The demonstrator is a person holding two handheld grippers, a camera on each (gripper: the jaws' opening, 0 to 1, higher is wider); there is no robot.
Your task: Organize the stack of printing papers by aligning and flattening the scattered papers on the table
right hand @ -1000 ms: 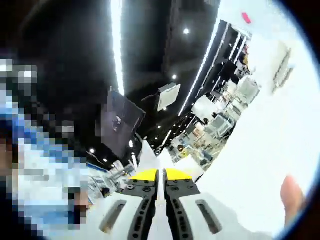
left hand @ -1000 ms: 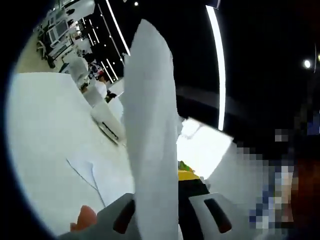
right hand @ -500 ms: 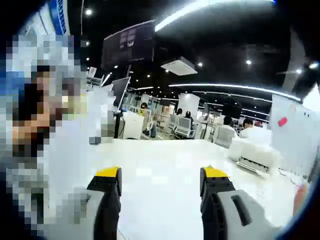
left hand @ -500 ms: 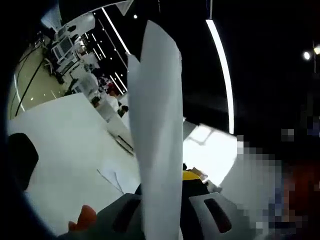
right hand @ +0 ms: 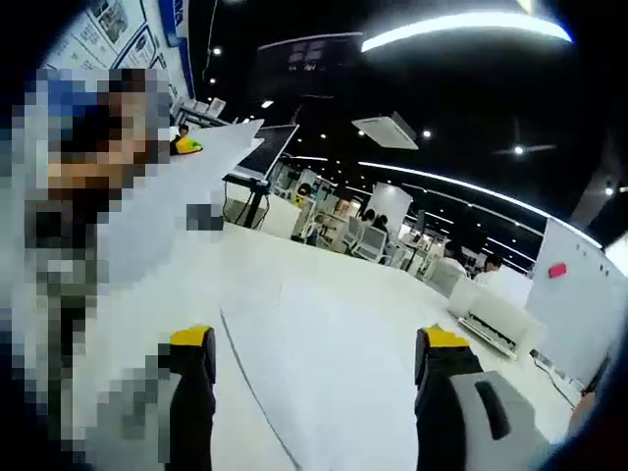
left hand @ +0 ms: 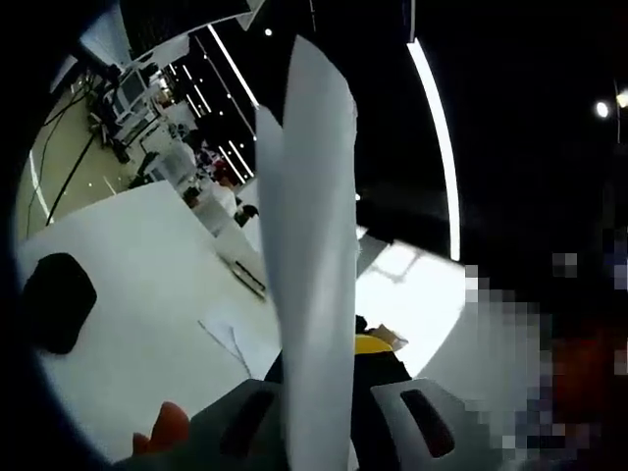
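Above table (left hand: 128,294): left gripper (left hand: 324,412) clamps raised paper stack (left hand: 314,245) — right gripper (right hand: 314,343) jaws wide, empty; loose sheets (left hand: 235,339) unaligned, flattening pending.

A big white table (left hand: 128,275) has a few loose sheets of paper (left hand: 235,339) lying flat on it and a dark rounded thing (left hand: 57,299) near its edge, and more paper (right hand: 334,363) lies flat too.
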